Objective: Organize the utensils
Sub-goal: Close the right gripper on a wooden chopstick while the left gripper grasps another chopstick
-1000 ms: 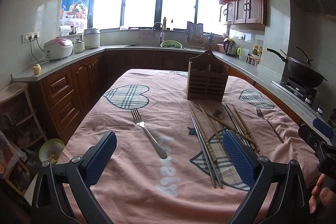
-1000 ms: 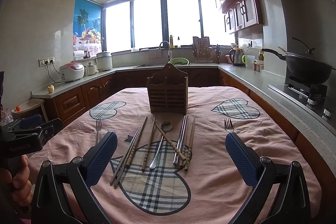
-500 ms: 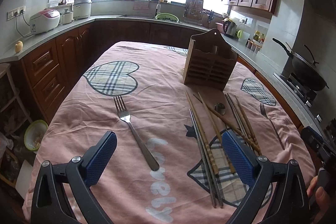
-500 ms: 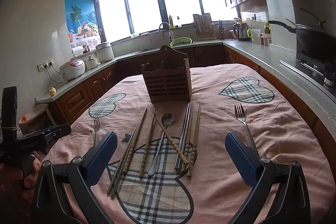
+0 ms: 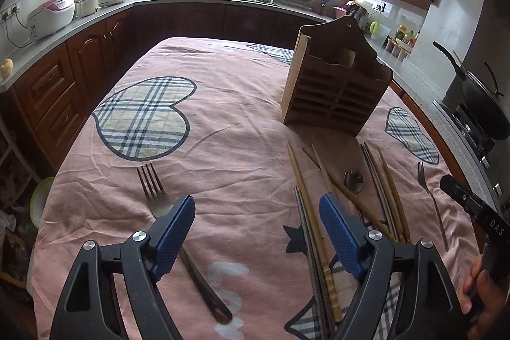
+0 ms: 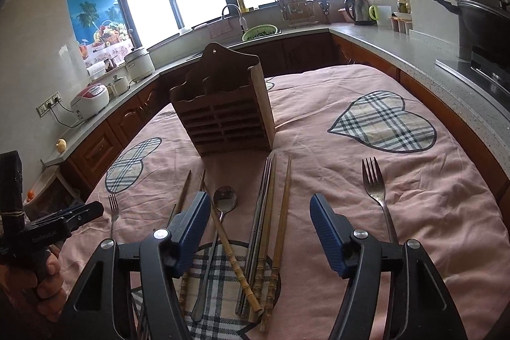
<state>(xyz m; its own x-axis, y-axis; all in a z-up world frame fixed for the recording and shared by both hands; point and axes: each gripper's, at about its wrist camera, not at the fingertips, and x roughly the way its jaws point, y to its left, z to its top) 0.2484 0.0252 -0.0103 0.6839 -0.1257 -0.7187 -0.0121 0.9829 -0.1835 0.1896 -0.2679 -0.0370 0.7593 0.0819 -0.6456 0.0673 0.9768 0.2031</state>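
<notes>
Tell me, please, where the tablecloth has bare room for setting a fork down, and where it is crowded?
Bare cloth lies around the plaid heart, between the left fork and the wooden holder, and between the chopsticks and the right fork. In front of the holder it is crowded: chopsticks crossing a spoon.

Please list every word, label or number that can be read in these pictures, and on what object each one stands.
"DAS": on the black handle of the right gripper, cut off at the edge.
Pale letters on the pink tablecloth: partly hidden, unreadable.
Small print on the left gripper's handle: too blurred to read.
</notes>
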